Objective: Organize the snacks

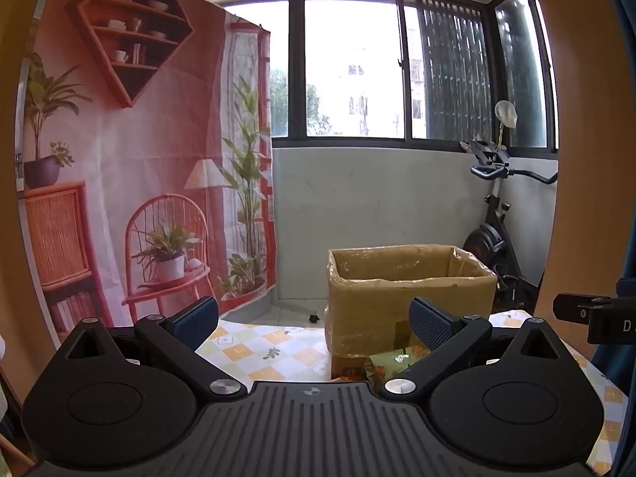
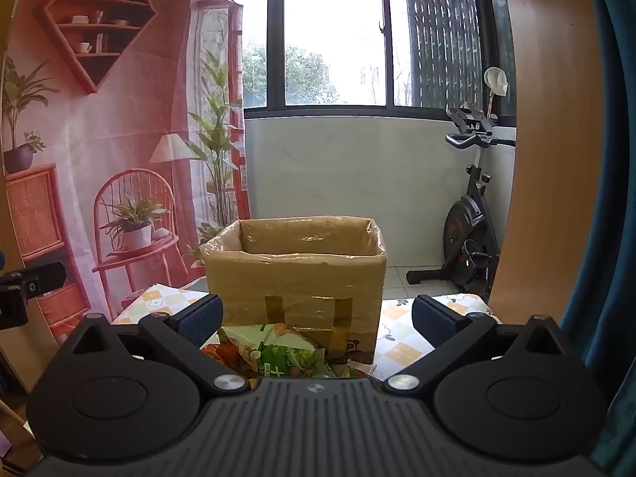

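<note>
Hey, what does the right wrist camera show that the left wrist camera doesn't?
Only the right wrist view shows the green snack bags spread in front of the box, both brown tape strips on its front, and the exercise bike's base.

Only the left wrist view shows a single greenish snack packet, mostly hidden behind its gripper, and the right gripper's finger at its right edge.

Both show the open cardboard box on the floral tablecloth, the printed backdrop, the window, and wide-open, empty jaws.
</note>
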Available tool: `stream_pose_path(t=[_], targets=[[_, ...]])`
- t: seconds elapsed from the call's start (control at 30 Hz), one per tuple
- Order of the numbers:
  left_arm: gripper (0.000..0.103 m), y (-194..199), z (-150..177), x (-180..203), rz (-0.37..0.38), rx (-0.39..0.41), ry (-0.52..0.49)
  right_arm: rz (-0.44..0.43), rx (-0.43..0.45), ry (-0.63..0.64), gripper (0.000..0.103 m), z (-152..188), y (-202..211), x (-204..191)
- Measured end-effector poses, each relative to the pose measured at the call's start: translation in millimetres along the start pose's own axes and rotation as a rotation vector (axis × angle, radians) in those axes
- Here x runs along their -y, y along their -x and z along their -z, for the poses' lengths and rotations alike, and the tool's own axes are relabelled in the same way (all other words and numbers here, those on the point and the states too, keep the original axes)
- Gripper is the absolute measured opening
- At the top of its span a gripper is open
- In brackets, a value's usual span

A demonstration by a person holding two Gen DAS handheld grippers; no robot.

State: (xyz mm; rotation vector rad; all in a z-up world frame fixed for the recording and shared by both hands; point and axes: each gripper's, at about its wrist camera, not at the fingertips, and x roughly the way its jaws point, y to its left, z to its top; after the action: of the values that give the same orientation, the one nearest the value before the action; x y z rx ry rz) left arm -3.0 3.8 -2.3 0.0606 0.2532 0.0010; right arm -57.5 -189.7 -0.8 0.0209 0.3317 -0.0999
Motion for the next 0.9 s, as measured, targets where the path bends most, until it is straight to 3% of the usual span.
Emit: stream_pose_path(t=[0.9], targets=[[0.103,0.9,-1.2,2.8,0.013,-0.019,0.020,0.010,-0.003,-0.008,0.103,3.5,-2.7,3.7]])
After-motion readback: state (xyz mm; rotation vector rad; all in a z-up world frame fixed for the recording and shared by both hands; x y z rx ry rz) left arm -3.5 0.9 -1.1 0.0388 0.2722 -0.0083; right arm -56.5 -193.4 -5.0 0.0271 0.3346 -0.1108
